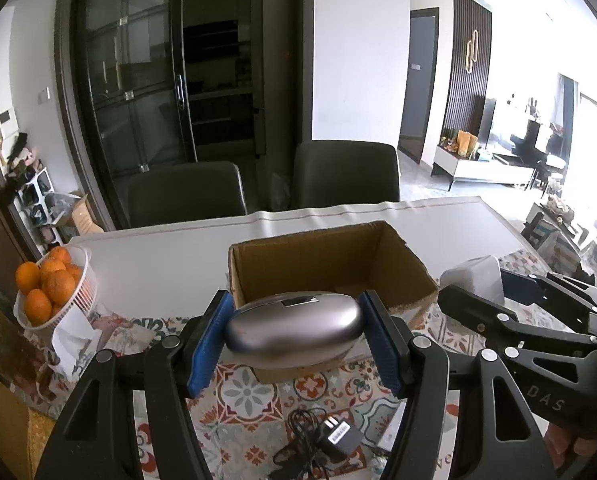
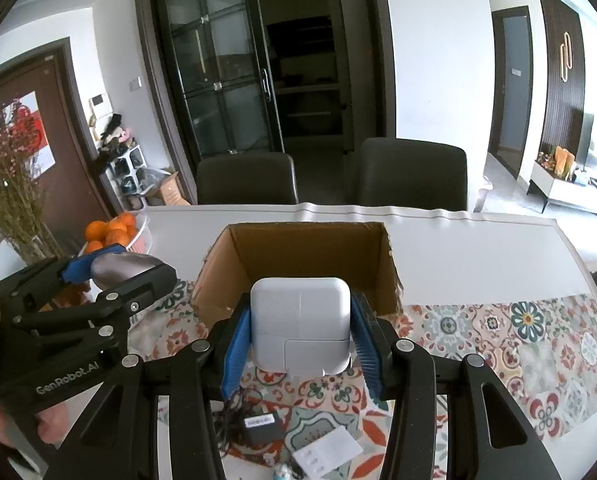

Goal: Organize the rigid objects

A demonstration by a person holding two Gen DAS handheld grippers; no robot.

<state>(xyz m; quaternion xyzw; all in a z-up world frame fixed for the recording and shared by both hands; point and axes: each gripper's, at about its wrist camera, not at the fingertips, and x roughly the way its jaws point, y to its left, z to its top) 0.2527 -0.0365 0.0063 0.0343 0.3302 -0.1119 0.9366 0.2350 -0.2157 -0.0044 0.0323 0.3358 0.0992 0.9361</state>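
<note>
My left gripper (image 1: 294, 322) is shut on a silver oval case (image 1: 294, 330) and holds it above the table, just before the near wall of an open cardboard box (image 1: 338, 248). It also shows in the right wrist view (image 2: 114, 268). My right gripper (image 2: 300, 330) is shut on a white square power adapter (image 2: 300, 324), held in front of the same box (image 2: 310, 244). The right gripper shows in the left wrist view (image 1: 478, 284) with the adapter (image 1: 474, 280) between its fingers.
A black charger with coiled cable (image 1: 326, 436) lies on the patterned mat (image 2: 518, 344) below the grippers. A white card (image 2: 326, 452) lies near it. A white basket of oranges (image 1: 54, 284) stands at the left. Two dark chairs (image 2: 410, 172) stand behind the table.
</note>
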